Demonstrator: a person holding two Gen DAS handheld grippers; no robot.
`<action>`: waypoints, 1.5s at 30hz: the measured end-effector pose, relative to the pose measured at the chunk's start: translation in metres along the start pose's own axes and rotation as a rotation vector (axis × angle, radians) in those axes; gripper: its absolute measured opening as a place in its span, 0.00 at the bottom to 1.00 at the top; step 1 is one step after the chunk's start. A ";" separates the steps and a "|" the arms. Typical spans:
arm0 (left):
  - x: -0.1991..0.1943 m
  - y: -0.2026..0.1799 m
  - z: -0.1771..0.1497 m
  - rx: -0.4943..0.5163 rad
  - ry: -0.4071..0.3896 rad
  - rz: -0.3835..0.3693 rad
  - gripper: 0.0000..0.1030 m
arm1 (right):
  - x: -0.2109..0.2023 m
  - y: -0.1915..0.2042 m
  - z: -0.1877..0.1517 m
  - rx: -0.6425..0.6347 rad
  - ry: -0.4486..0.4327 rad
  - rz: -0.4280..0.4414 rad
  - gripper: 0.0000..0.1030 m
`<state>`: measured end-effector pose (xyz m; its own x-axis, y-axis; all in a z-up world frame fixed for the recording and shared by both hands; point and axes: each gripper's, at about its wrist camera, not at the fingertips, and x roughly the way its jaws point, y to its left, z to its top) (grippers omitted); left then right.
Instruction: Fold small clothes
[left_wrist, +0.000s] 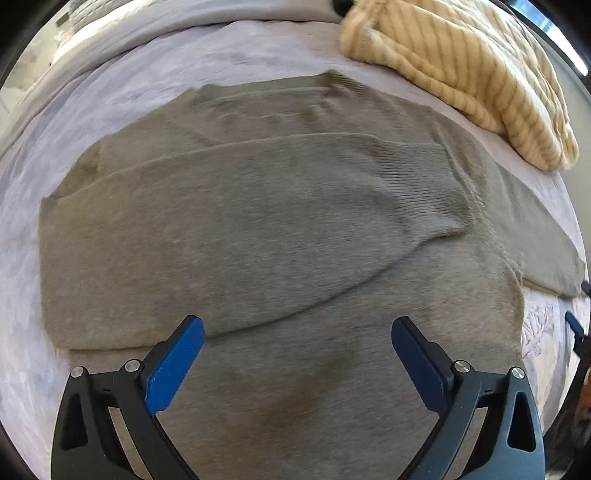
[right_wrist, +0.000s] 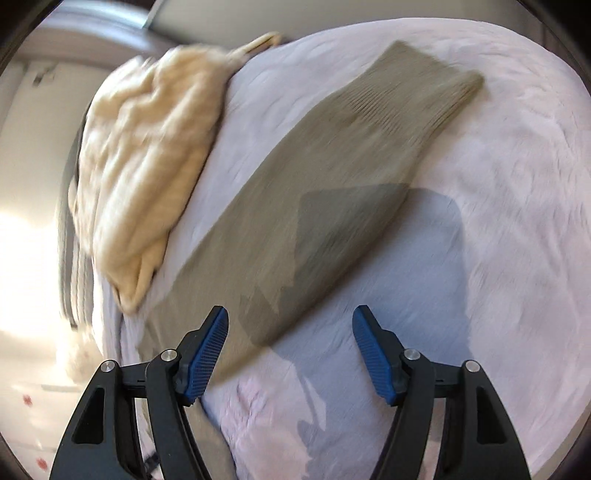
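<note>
An olive-grey knit sweater (left_wrist: 258, 229) lies flat on a pale bed cover (left_wrist: 155, 74). One sleeve (left_wrist: 295, 184) is folded across its body; the other sleeve (right_wrist: 332, 177) stretches out to the side, its ribbed cuff (right_wrist: 436, 85) farthest away. My left gripper (left_wrist: 297, 334) hovers over the sweater's lower body, wide open with nothing between the blue pads. Above the near part of the outstretched sleeve, my right gripper (right_wrist: 290, 325) is open and empty as well, and its shadow falls on the sleeve and the cover.
A cream striped fluffy blanket (left_wrist: 461, 74) is heaped at the far edge of the bed, close to the sweater's shoulder; in the right wrist view the blanket (right_wrist: 147, 155) lies left of the sleeve. Bare cover (right_wrist: 498, 221) spreads to the right of the sleeve.
</note>
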<state>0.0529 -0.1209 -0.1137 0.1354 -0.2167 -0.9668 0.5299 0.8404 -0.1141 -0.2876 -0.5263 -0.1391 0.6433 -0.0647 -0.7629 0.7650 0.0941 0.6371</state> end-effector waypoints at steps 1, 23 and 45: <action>0.000 -0.005 0.001 0.008 -0.003 0.001 0.98 | 0.001 -0.005 0.006 0.029 -0.006 0.018 0.71; 0.001 -0.044 0.002 0.031 -0.025 -0.079 0.98 | 0.039 -0.009 0.037 0.284 0.030 0.300 0.10; -0.013 0.091 -0.025 -0.198 -0.058 -0.031 0.98 | 0.134 0.319 -0.182 -0.895 0.414 0.343 0.10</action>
<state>0.0782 -0.0292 -0.1175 0.1728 -0.2675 -0.9479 0.3608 0.9127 -0.1917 0.0368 -0.3238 -0.0584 0.6318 0.4344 -0.6420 0.1319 0.7559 0.6413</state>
